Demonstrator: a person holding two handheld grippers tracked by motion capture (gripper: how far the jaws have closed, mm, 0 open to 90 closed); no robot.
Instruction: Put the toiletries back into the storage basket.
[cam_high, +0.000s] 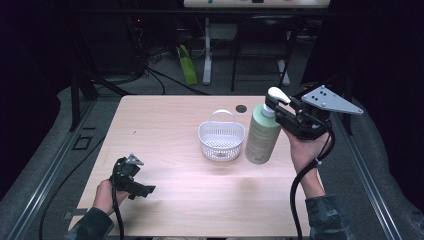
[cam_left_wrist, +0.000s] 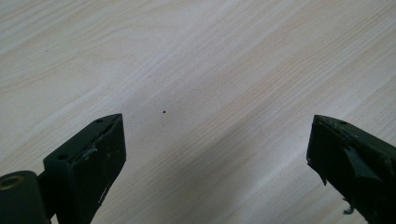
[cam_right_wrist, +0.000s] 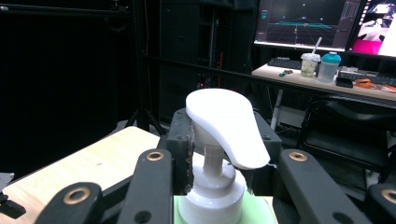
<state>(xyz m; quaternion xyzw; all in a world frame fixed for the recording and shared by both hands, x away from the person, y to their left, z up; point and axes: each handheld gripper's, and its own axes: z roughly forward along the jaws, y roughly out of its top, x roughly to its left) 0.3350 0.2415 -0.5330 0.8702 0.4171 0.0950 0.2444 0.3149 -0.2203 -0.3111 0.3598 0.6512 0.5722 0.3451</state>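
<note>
A pale green pump bottle (cam_high: 262, 136) with a white pump head (cam_high: 278, 95) stands on the wooden table (cam_high: 165, 125), right of a white perforated basket (cam_high: 221, 139). My right gripper (cam_high: 276, 114) is shut on the bottle's neck just under the pump head (cam_right_wrist: 227, 126); its jaws press the white stem from both sides. My left gripper (cam_high: 146, 190) rests low over the table's near left part, held by a hand. Its jaws stand wide apart in the left gripper view, with bare wood (cam_left_wrist: 187, 93) between them.
A small dark round spot (cam_high: 241, 108) lies on the table behind the basket. Beyond the far edge are table legs, cables and a green object (cam_high: 187, 65) on the floor. A desk with monitors and cups (cam_right_wrist: 317, 65) shows in the right gripper view.
</note>
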